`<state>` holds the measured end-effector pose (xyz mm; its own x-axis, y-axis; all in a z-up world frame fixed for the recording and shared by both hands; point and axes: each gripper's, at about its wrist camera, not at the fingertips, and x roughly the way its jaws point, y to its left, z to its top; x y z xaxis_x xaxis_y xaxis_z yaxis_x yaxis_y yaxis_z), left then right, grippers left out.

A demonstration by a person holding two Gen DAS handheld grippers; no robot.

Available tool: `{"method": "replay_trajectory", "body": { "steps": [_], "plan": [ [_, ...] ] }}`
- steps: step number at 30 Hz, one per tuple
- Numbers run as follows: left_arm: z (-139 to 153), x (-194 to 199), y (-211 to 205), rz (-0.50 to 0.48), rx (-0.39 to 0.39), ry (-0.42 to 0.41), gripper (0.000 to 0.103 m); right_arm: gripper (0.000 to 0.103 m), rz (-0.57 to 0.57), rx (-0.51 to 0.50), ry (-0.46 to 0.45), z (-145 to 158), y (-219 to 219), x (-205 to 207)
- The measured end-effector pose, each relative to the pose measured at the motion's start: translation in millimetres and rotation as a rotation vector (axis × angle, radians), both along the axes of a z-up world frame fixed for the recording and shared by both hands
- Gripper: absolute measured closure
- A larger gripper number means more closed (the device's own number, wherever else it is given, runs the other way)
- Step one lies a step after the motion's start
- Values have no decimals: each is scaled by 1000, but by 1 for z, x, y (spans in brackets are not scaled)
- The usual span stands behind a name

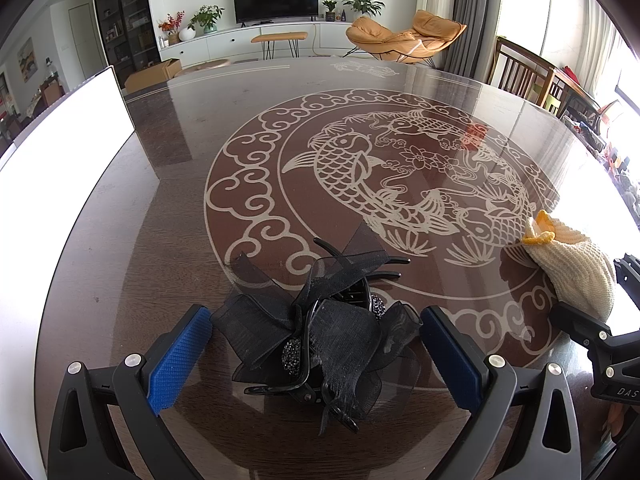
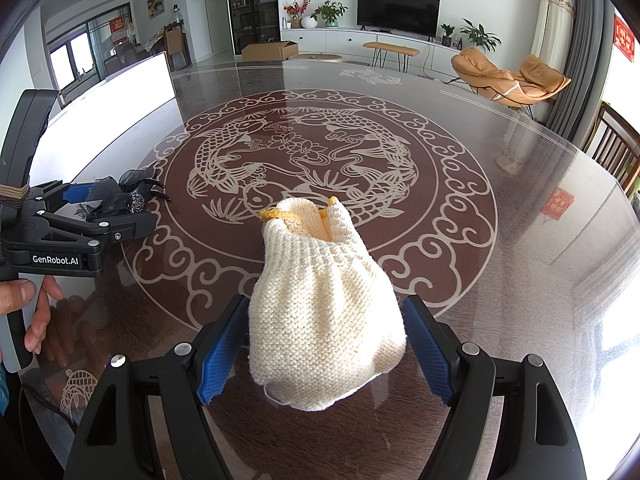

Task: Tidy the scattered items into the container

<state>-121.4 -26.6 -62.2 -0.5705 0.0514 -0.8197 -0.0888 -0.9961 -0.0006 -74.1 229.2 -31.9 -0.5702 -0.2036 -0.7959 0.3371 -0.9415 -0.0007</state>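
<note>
On a glass-topped table [image 1: 160,240] etched with a twin-carp medallion, a black mesh-bow hair claw clip [image 1: 320,336] is framed by the left gripper [image 1: 316,344], whose blue-padded jaws are spread wide to either side of it, at most brushing the mesh, apparently lined up for a pick. To its right, well apart, a cream knitted drawstring pouch [image 2: 320,312] with a yellow-trimmed mouth is bracketed by the right gripper [image 2: 324,348], the jaws likewise spread and close against its flanks, seemingly so the bag can be steadied as the container. A hand [image 2: 28,312] is seen on the left tool's handle. The clip is judged not yet stowed.
</note>
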Motion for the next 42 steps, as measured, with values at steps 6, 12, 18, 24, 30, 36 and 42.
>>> {"method": "replay_trajectory", "body": {
  "steps": [6, 12, 18, 24, 30, 36, 42],
  "plan": [
    [0, 0, 0, 0, 0, 0, 0, 25, 0, 0, 0, 0, 0, 0],
    [0, 0, 0, 0, 0, 0, 0, 25, 0, 0, 0, 0, 0, 0],
    [3, 0, -1, -16, 1, -2, 0, 25, 0, -12, -5, 2, 2, 1],
    [3, 3, 1, -20, -4, -7, 0, 25, -39, -38, -14, 5, 8, -6],
    [16, 9, -9, -54, 37, -7, 68, 62, -24, -72, 8, 18, 14, 4],
    [42, 34, -23, -9, 117, 47, 69, 62, -7, -122, 62, 52, 17, 30],
    [74, 71, -40, 9, 180, 71, 69, 62, 47, -100, 8, 43, -14, 43]
  ]
}}
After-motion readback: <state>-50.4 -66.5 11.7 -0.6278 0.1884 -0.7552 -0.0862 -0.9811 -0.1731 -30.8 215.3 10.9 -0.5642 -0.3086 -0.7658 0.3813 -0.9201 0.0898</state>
